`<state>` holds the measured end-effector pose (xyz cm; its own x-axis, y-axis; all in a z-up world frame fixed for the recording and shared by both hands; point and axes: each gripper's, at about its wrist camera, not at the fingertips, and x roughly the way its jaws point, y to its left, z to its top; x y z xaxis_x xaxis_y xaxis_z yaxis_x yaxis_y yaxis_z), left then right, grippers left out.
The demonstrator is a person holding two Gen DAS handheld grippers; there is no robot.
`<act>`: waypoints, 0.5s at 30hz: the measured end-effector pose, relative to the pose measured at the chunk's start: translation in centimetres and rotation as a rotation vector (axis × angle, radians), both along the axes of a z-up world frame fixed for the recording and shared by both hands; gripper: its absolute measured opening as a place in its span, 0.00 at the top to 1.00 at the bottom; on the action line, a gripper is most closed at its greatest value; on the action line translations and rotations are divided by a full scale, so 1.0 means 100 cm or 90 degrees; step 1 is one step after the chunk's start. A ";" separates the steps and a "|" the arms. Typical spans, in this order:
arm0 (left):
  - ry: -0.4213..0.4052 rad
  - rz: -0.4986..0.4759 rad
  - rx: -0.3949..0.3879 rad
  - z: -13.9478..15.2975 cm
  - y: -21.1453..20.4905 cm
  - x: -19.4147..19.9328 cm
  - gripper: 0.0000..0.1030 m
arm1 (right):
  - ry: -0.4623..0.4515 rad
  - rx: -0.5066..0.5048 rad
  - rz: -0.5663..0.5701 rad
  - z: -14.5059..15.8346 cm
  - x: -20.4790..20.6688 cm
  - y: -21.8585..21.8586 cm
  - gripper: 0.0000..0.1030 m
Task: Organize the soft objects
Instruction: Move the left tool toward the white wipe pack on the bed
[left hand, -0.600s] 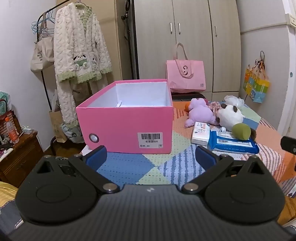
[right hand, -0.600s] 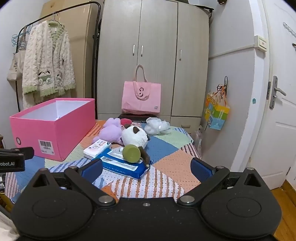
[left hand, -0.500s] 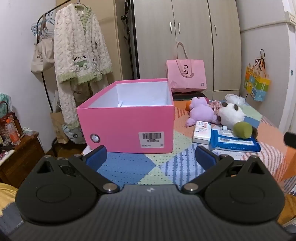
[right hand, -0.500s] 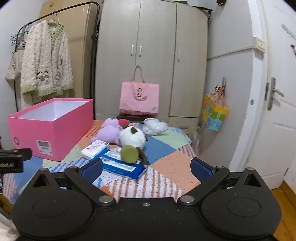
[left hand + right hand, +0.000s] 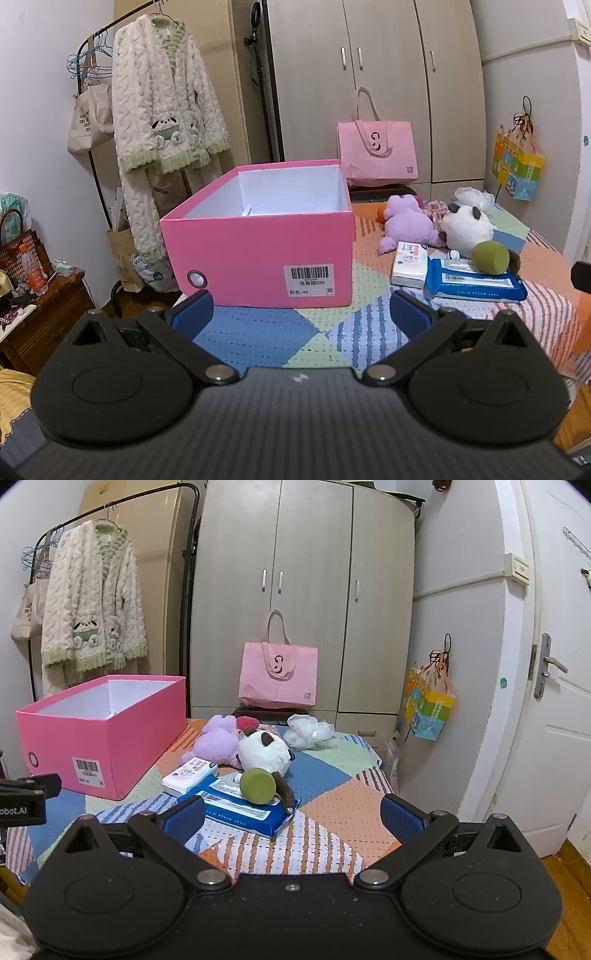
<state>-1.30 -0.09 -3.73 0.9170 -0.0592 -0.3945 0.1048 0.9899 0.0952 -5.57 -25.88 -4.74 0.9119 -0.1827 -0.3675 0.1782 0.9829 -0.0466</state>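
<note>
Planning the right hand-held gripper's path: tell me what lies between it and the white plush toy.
In the right wrist view, the blue wipes pack and a green cup lie between the right hand-held gripper and the white plush toy.

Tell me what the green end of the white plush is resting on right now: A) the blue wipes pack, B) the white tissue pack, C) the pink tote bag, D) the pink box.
A: in the right wrist view, the green end of the white plush lies on top of the blue wipes pack.

Even indoor light, sharp, fisheye-bent edges
</note>
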 end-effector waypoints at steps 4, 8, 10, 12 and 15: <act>-0.005 0.004 -0.001 0.001 0.000 -0.001 0.00 | -0.003 0.026 0.000 0.002 -0.002 -0.003 0.01; -0.013 0.006 -0.002 0.002 0.000 -0.003 0.00 | -0.004 0.003 0.003 0.003 -0.003 -0.002 0.01; -0.015 0.003 -0.001 0.003 0.000 -0.004 0.00 | -0.006 0.013 0.005 0.004 -0.005 -0.001 0.01; -0.017 0.001 -0.001 0.003 -0.001 -0.005 0.00 | -0.009 0.006 0.007 0.004 -0.006 -0.001 0.01; -0.016 -0.004 -0.007 0.005 0.000 -0.005 0.00 | -0.006 -0.005 0.018 0.003 -0.006 0.000 0.01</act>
<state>-1.85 -0.10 -3.26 0.9261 -0.0697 -0.3707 0.1092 0.9902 0.0867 -6.15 -25.91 -4.40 0.9202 -0.1601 -0.3573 0.1511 0.9871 -0.0531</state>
